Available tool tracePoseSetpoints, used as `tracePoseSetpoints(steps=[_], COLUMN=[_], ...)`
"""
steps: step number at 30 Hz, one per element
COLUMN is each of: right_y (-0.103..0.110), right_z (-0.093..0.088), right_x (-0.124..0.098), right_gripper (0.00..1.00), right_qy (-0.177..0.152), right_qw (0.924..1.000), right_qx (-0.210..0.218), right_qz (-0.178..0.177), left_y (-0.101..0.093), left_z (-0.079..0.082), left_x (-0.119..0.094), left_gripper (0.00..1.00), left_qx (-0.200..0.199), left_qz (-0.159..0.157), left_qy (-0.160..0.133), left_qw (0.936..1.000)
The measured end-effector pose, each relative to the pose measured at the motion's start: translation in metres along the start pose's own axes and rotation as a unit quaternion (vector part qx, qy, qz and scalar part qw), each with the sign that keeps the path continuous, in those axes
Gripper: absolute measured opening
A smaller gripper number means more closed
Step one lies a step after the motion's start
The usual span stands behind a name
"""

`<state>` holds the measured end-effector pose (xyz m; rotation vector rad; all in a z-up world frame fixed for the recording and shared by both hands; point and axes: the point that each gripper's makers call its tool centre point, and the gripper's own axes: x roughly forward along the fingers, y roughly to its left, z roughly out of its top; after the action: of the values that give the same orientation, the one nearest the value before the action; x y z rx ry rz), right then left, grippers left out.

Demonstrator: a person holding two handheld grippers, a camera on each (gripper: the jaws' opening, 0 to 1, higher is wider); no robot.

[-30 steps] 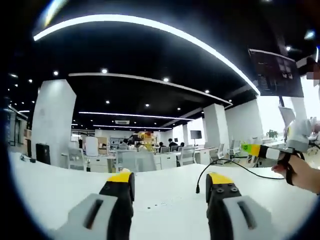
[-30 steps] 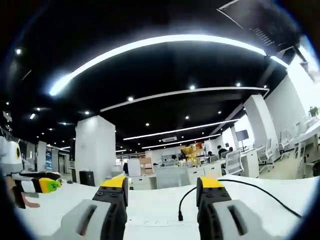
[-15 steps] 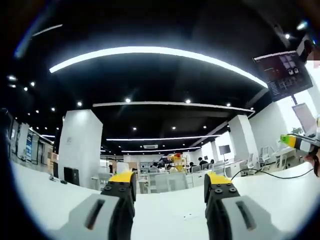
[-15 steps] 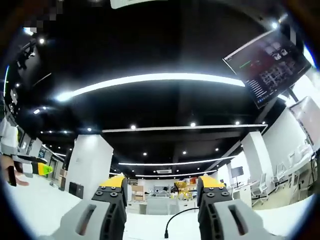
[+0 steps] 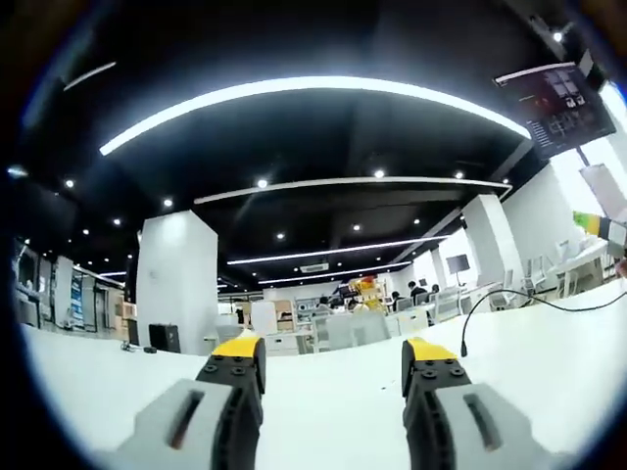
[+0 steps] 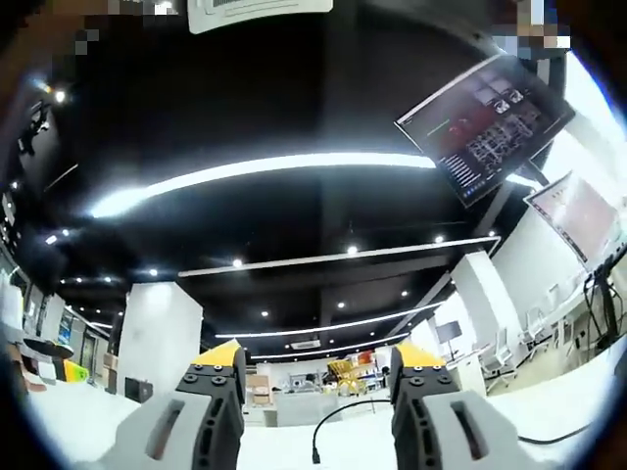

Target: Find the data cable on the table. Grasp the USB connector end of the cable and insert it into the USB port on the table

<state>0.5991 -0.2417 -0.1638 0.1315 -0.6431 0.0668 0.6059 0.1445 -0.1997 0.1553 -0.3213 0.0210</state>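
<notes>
Left hand-held gripper (image 5: pixel 331 354) has its jaws apart and empty, pointing out over the white bench (image 5: pixel 549 367) and tilted up towards the ceiling (image 5: pixel 323 137); right hand-held gripper (image 6: pixel 320 357) is the same, jaws spread, nothing between them. The black cable (image 5: pixel 495 297) lies on the bench off to the right of the left jaws, rising in an arch before it drops to the surface; in the right gripper view its plug end (image 6: pixel 315 455) sits low, in line with the gap between the jaws but well ahead of them. Here's the risk as I judge it: both cameras are angled high, so a reach from this pose could land short or beside the plug end and knock it away; that arched cable looks springy and may twist the plug end once pinched; which way up it faces is too small to tell, so a skewed push at insertion could jam or bend it.
</notes>
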Motion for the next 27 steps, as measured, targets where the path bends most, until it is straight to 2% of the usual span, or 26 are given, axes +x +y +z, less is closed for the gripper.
tracePoseSetpoints(steps=[3,7,17,23,27], right_y=[0.005,0.004,-0.005,0.005,0.007], right_z=[-0.005,-0.01,-0.015,-0.018,-0.02], right_x=[0.0,-0.001,-0.003,-0.003,-0.003], right_gripper=[0.62,0.63,0.63,0.63,0.66], right_qy=[0.009,0.016,0.027,0.034,0.038], right_qw=[0.9999,0.9998,0.9996,0.9991,0.9988], right_qx=[0.006,-0.001,-0.007,-0.024,-0.029], right_qz=[0.008,0.006,-0.005,0.008,0.015], left_y=[-0.003,0.0,0.001,0.0,-0.003], left_z=[0.003,0.001,-0.005,-0.005,-0.011], left_x=[-0.002,-0.003,-0.004,-0.005,-0.005], left_gripper=[0.57,0.56,0.56,0.56,0.57], left_qx=[0.004,-0.011,0.005,0.005,-0.001], left_qz=[-0.006,-0.002,-0.002,-0.005,-0.007], left_qy=[-0.015,-0.014,-0.003,-0.002,0.014], left_qw=[0.9999,0.9998,1.0,1.0,0.9999])
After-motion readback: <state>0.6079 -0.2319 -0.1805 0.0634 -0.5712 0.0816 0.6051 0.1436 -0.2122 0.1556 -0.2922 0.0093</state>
